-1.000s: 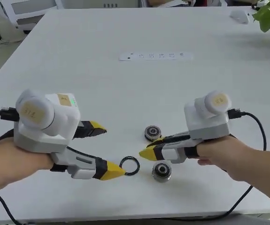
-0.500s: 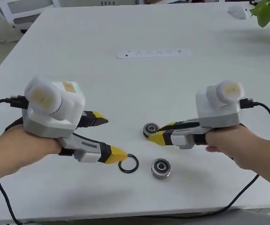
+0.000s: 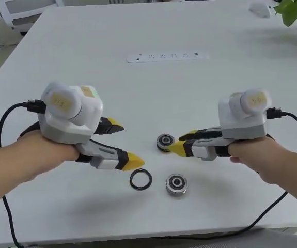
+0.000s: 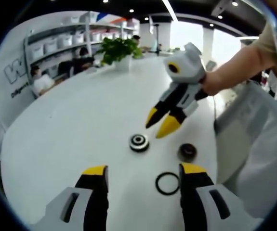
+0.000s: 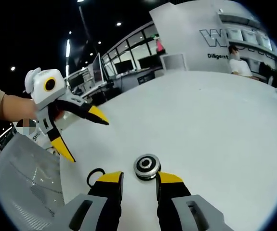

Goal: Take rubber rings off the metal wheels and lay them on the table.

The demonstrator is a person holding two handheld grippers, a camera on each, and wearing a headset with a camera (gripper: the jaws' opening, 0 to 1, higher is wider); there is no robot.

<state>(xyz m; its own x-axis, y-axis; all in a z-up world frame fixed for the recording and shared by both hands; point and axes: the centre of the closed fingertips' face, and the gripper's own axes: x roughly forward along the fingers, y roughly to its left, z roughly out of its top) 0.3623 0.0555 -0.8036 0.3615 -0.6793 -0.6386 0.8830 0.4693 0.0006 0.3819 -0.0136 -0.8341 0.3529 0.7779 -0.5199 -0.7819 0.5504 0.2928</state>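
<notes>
Two hand-held grippers above one freed rubber ring (image 3: 140, 179).
The left hand-held gripper (image 3: 129, 145), jaws wide apart and empty, has lifted clear; the ring lies on the table (image 3: 86, 62) beside the near metal wheel (image 3: 176, 184), so one removal looks done. The right hand-held gripper (image 3: 176, 143), jaws narrowly parted and empty, has advanced to the far metal wheel (image 3: 165, 140). Two wheels, one loose ring.

Open-plan office or lab space; a large white tabletop (image 3: 138, 88) carries a power strip (image 3: 167, 56) and a potted plant (image 4: 119, 48). Beyond it are shelving (image 4: 51, 48) with storage bins (image 4: 75, 38), wall lettering (image 5: 222, 36) and ceiling strip lights (image 4: 169, 8).
</notes>
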